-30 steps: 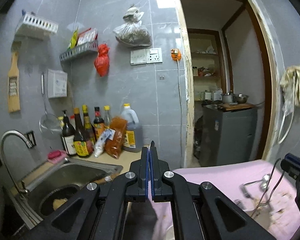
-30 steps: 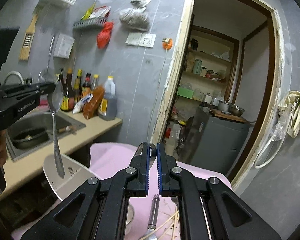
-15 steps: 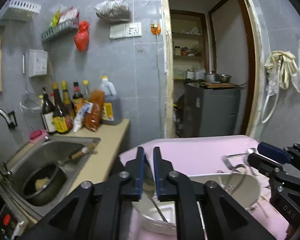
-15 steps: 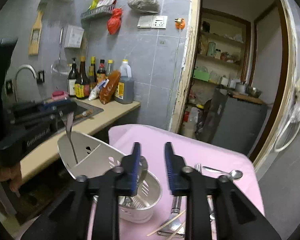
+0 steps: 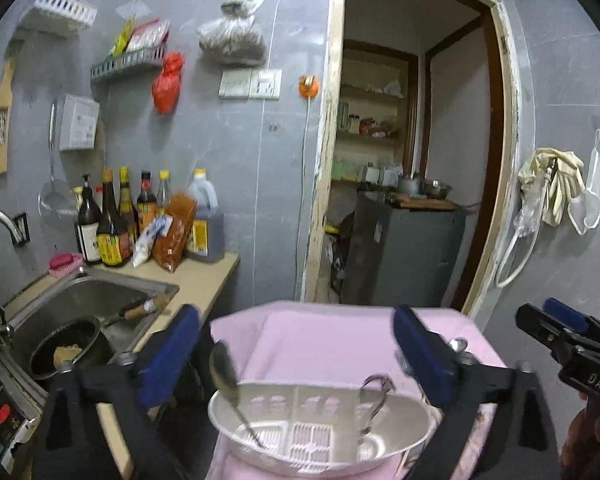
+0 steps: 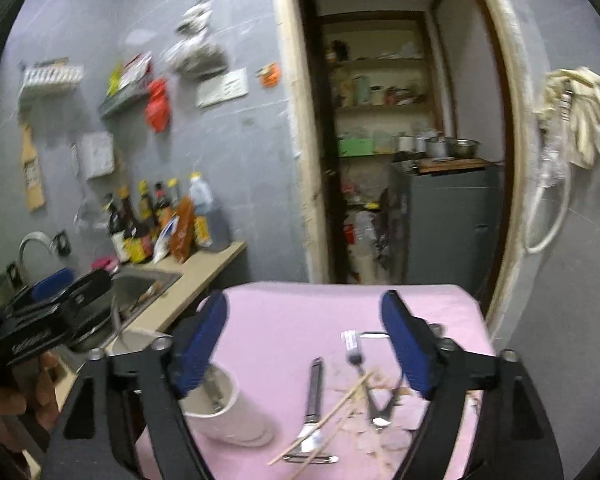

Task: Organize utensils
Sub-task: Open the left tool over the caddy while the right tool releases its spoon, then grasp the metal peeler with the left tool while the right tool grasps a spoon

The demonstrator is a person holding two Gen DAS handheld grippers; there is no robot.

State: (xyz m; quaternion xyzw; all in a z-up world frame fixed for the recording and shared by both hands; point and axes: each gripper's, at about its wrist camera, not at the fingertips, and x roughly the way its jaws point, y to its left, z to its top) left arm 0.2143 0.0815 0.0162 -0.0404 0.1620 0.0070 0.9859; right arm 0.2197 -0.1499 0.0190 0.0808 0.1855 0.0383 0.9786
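Observation:
A white slotted utensil holder stands on the pink table. A metal spoon leans in its left compartment and a metal utensil in its right. My left gripper is wide open above the holder, empty. My right gripper is wide open and empty over loose utensils: a peeler, a fork, chopsticks and tongs. The holder also shows in the right wrist view.
A counter with a steel sink and a dark pan lies to the left. Sauce bottles stand at the wall. A doorway with a grey cabinet is behind the table.
My left gripper opened and let go of the spoon, which now leans in the holder. My right gripper opened wide and tilted down toward the loose utensils.

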